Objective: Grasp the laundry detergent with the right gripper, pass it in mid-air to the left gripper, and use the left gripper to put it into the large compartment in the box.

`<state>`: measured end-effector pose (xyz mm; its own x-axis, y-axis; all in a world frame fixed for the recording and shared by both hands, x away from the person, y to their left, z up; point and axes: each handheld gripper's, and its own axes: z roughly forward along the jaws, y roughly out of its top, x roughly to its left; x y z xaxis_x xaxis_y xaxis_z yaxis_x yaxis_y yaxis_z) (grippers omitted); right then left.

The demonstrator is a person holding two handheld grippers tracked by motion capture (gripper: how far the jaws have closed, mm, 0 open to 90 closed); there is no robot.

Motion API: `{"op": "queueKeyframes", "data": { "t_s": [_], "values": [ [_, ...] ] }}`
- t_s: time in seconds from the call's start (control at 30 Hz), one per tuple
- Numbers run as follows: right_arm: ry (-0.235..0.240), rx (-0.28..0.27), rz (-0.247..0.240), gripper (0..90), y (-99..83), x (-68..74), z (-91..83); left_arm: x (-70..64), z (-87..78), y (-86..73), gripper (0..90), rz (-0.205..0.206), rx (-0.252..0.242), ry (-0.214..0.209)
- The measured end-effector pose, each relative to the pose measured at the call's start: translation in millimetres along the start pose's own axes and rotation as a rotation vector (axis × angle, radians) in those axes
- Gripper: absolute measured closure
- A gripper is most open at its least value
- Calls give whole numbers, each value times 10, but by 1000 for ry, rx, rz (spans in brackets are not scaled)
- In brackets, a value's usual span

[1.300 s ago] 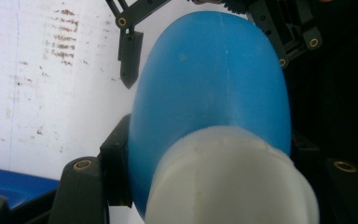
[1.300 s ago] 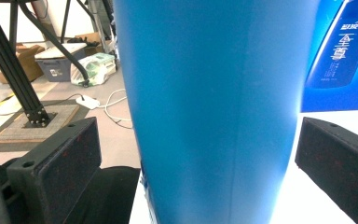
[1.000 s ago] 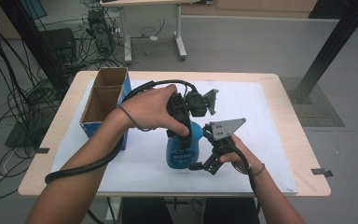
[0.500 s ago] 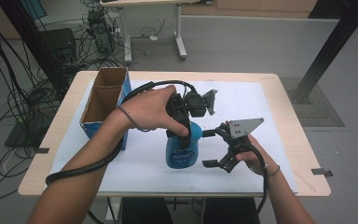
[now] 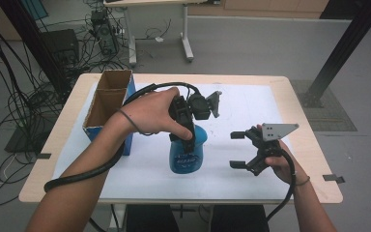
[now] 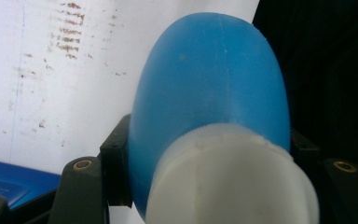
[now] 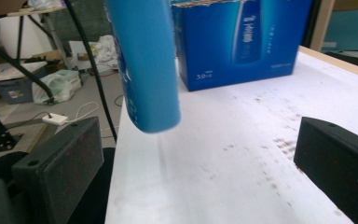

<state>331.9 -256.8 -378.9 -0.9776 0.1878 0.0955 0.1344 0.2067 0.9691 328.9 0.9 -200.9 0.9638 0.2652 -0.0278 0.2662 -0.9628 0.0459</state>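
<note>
In the high view, the left hand-held gripper (image 5: 187, 126) sits at the centre of the frame, clamped on the neck of a blue bottle (image 5: 187, 153) that hangs below it over the white sheet (image 5: 241, 104) covering the surface (image 5: 299, 96). In the left gripper view, the bottle's white cap (image 6: 233, 182) fills the lower middle of the frame, and the black jaws press against the blue shoulder on both sides. In the right gripper view, the bottle's base (image 7: 154, 116) floats clear of the sheet in the upper left of the frame, tilted a little.

The right hand-held gripper (image 5: 239, 150) is at the right of centre in the high view, near the bottle but apart from it, its jaws spread wide with nothing between them.

An open cardboard box with blue sides (image 5: 107, 104) stands at the left of the surface, well to the left of the bottle.
</note>
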Motion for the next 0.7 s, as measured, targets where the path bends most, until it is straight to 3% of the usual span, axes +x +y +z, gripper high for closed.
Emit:
{"op": "queueKeyframes", "data": {
  "t_s": [0.4,0.7],
  "values": [
    [-66,-16,17,11,-47,-34,-223,32,-44,-48,375,-17,1,11],
    [-81,-15,20,11,-50,-49,-260,54,-97,-54,375,-75,-1,33]
  ]
}}
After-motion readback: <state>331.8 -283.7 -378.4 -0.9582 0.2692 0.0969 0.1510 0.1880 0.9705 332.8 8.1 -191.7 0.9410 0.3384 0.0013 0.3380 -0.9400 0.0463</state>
